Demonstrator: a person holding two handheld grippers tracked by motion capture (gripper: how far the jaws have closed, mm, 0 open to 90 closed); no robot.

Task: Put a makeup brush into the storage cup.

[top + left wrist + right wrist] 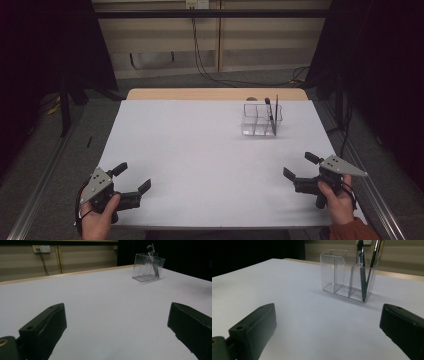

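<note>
A clear plastic organizer (261, 119) with several compartments stands on the far right of the white table (200, 155). Two dark pens (270, 114) lean in its right-hand compartment. The same organizer (148, 267) appears far off in the left gripper view and closer (348, 275) in the right gripper view, the pens (363, 270) upright in it. My left gripper (134, 177) rests open at the near left corner, held by a hand. At the near right edge my right gripper (301, 166) stands open too. Both have nothing between their jaws.
The table's wooden far edge (215, 93) shows beyond the white top. Cables (210, 75) trail on the floor behind it, and dark curtains hang at both sides. A metal rail (40, 190) runs along the floor at the left.
</note>
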